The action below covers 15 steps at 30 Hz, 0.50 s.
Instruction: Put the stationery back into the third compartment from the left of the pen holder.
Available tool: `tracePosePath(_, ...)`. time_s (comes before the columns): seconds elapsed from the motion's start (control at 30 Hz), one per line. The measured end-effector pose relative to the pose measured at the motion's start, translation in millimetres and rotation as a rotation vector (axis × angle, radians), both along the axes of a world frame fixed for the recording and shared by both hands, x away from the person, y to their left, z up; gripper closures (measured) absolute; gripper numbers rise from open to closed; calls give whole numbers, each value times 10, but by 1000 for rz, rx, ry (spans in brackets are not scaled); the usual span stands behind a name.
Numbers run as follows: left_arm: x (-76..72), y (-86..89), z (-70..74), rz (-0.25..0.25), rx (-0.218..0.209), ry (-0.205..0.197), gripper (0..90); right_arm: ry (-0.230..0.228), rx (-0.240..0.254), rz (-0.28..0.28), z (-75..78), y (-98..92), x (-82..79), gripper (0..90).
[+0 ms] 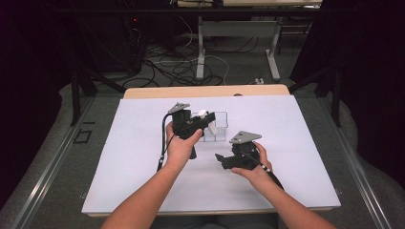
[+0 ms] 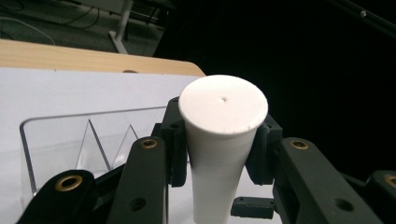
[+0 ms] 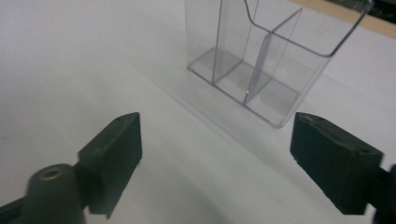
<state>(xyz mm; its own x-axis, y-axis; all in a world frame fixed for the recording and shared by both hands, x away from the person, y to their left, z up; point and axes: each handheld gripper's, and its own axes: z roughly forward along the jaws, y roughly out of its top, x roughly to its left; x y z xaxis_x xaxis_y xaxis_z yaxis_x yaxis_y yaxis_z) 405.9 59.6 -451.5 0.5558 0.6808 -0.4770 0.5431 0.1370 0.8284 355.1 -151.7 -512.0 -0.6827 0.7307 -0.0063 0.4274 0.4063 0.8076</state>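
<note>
You worked under even overhead light: the white table sheet point(image 1: 143, 143) glowed bright mid-frame while the edges fell to near black. Both gripper views were soft; the clear plastic box point(image 3: 261, 60) caught faint glare.

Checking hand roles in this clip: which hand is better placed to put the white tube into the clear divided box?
Left, most likely. The left gripper is shut on the white tube right beside the clear box, while the right gripper stands open with nothing between its jaws, nearer the person.
</note>
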Motion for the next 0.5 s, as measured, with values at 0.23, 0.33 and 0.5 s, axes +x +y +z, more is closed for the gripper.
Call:
tracePosePath(0.23,49,-68,40,17,37,-46,662,12,-5,-30,-41,-53,55,120)
tracePosePath(0.33,80,-104,48,26,48,-63,662,9,-9,-33,-54,-72,76,75)
tracePosePath(0.5,121,-164,54,40,81,-99,662,20,-19,-54,-86,-110,122,0)
